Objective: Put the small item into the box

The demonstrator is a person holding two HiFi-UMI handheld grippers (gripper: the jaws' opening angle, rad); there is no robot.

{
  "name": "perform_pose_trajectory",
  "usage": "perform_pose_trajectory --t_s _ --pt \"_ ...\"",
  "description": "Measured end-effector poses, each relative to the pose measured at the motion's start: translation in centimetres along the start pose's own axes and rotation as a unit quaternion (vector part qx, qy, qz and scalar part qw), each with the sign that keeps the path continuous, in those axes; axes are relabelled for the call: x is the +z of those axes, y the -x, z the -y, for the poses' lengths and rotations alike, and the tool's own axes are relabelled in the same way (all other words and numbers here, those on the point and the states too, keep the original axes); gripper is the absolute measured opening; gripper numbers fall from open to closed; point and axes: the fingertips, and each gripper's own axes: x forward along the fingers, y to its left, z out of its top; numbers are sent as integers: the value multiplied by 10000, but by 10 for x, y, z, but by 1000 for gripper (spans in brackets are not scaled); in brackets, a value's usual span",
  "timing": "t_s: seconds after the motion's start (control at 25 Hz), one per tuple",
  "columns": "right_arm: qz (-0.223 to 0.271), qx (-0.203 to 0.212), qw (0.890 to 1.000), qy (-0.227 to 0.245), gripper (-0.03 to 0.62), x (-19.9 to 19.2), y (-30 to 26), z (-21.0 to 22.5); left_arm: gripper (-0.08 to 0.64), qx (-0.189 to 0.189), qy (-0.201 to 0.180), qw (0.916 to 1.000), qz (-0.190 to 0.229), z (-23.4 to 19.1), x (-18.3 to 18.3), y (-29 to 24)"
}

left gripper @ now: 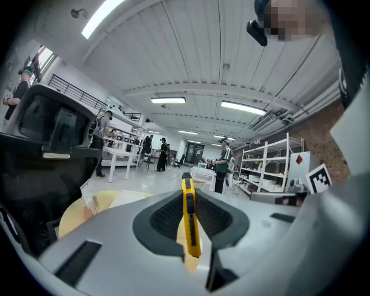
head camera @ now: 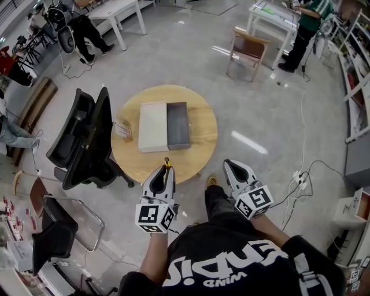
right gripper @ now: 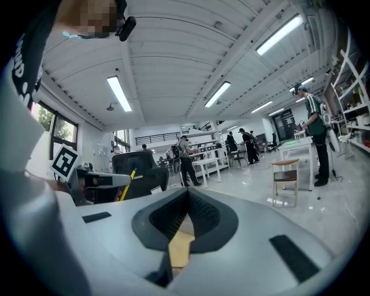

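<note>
My left gripper (head camera: pixel 166 168) is shut on a yellow utility knife (left gripper: pixel 189 217), which stands upright between the jaws; its tip (head camera: pixel 167 162) pokes out over the near edge of the round wooden table (head camera: pixel 200 152). On the table lies an open box: a white half (head camera: pixel 153 126) and a grey half (head camera: pixel 178 125) side by side. My right gripper (head camera: pixel 233 166) is shut with nothing in it, held just off the table's near right edge. In the right gripper view the left gripper (right gripper: pixel 95 180) and the knife (right gripper: pixel 126 183) show at the left.
A black office chair (head camera: pixel 81 139) stands at the table's left. A small card stand (head camera: pixel 121 129) sits on the table's left edge. A wooden chair (head camera: pixel 247 49) and white tables (head camera: pixel 118 13) stand farther off, with people working around the room. Cables and a power strip (head camera: pixel 299 178) lie on the floor at right.
</note>
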Motion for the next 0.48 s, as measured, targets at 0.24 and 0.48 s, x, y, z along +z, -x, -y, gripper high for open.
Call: perform_pose_trajectory --t_s 0.24,0.48 --pt "6 103 9999 25 0 24 -34 42 71 131 18 9999 36 -7 24 -47" --pt "13 412 9990 150 0 56 -83 74 71 443 71 9989 109 -25 43 -92"
